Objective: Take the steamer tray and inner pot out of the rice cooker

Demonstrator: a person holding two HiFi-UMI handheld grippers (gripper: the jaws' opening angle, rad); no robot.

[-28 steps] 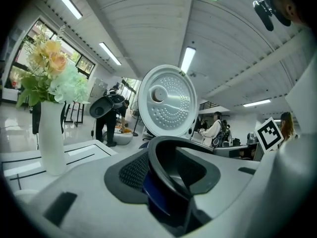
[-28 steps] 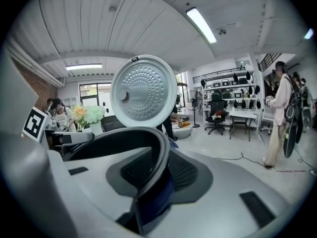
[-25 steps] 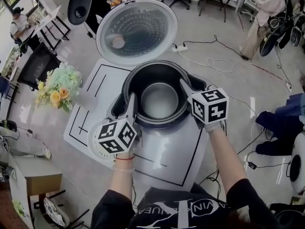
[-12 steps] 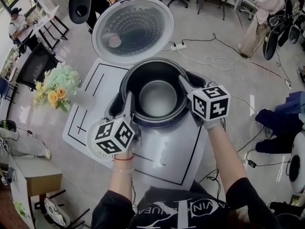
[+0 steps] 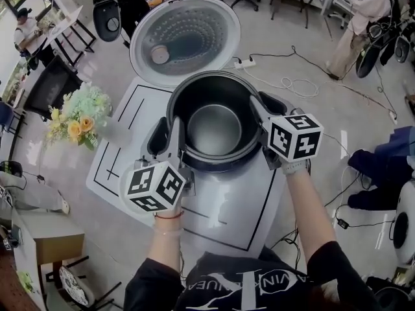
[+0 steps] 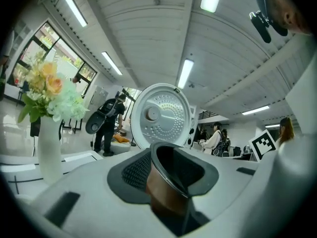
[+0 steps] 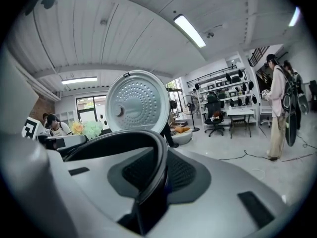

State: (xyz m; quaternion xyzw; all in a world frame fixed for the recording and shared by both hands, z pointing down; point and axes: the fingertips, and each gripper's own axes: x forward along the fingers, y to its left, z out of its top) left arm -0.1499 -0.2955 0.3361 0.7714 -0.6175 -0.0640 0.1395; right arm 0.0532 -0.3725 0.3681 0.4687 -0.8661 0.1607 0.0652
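Nearest, at 6 o'clock in the head view, the person's two forearms reach up the picture from a dark printed shirt, each hand behind a marker cube. The left gripper [image 5: 177, 129] runs from its cube [image 5: 154, 186] to the inner pot [image 5: 214, 129] and meets the rim at the pot's 9 o'clock. In the left gripper view the rim and the coppery outer wall below it stand between the two pads, which press on them from either side. The jaws have just been closing, and they now clamp the wall. The right gripper [image 5: 255, 103], ahead of its own cube [image 5: 295, 137], takes the same rim at about 2 o'clock. In the right gripper view the dark lip is pinched between its pads, and these jaws have also just been closing onto it. The inner pot is dark inside with a paler bottom. It stands upright in the opening of the rice cooker [image 5: 224, 181], and its rim is raised clear of the cooker's grey collar. The cooker stands on a white table [image 5: 130, 118] marked with black lines. The cooker's round lid [image 5: 185, 41] stands open at the pot's 11 to 12 o'clock, with its dimpled inner plate facing the camera. At the cooker's 9 o'clock, apart from it, a bunch of pale green and yellow flowers [image 5: 81, 115] sits in a frosted vase [image 5: 113, 133]. Farther off, cables and a power strip [image 5: 245, 63] lie on the floor at 1 o'clock. One person stands at 2 o'clock and another sits at 10 o'clock.
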